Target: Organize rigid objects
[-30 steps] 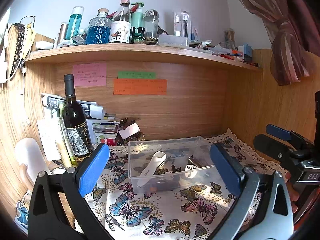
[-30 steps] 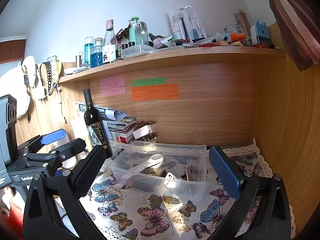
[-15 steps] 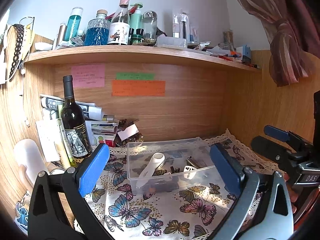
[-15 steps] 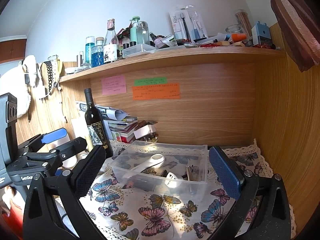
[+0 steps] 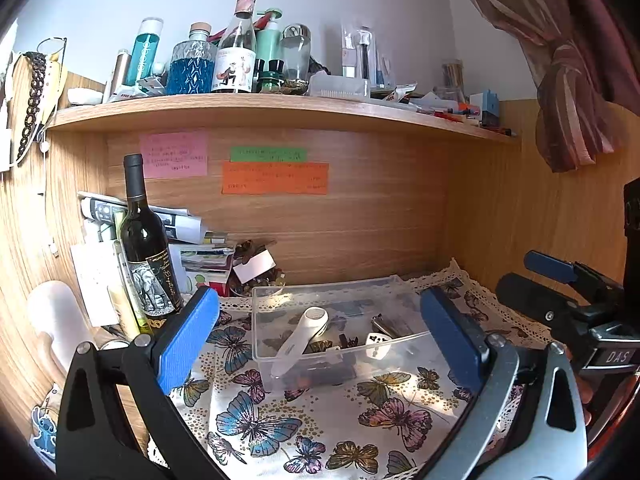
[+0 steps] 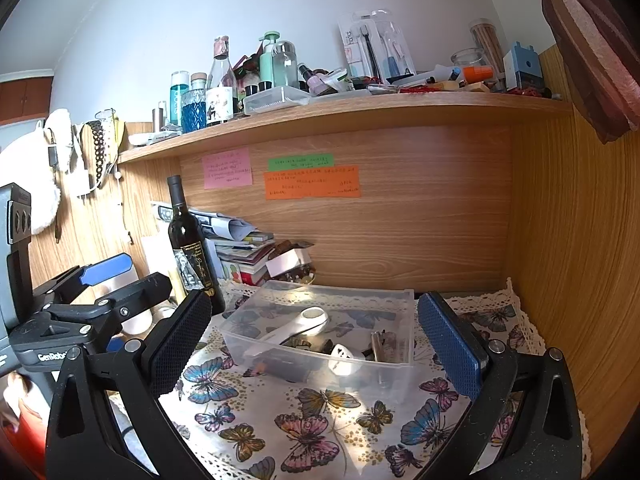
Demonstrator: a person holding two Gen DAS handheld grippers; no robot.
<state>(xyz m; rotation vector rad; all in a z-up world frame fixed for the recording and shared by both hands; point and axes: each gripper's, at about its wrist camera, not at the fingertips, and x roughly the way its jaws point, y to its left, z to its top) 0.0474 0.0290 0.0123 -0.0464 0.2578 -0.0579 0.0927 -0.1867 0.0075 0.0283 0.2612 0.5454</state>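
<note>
1. On the butterfly-print cloth sits a clear plastic bin, pretty much dead center in both wrist views, pushed toward the wooden back panel.
2. Inside the bin: a white handheld gadget with a round head lying at a slant against the left side, a small white dice-like piece near the front wall, and something metal toward the right. There's darker small stuff on the bottom too, but I can't make out what it is.
3. Left gripper is spread wide with nothing between its blue pads, hanging in front of the bin and not touching it.
4. Right gripper is the same deal: jaws wide apart, empty, lined up on the bin from slightly to the right.
5. Each one shows up at the edge of the other's camera, so they're side by side.
6. A dark wine bottle stands upright left of the bin, with a stack of papers and magazines behind it.
7. Sticky notes in pink, green and orange are on the back panel, and the shelf above is crammed with bottles and clutter.
</note>
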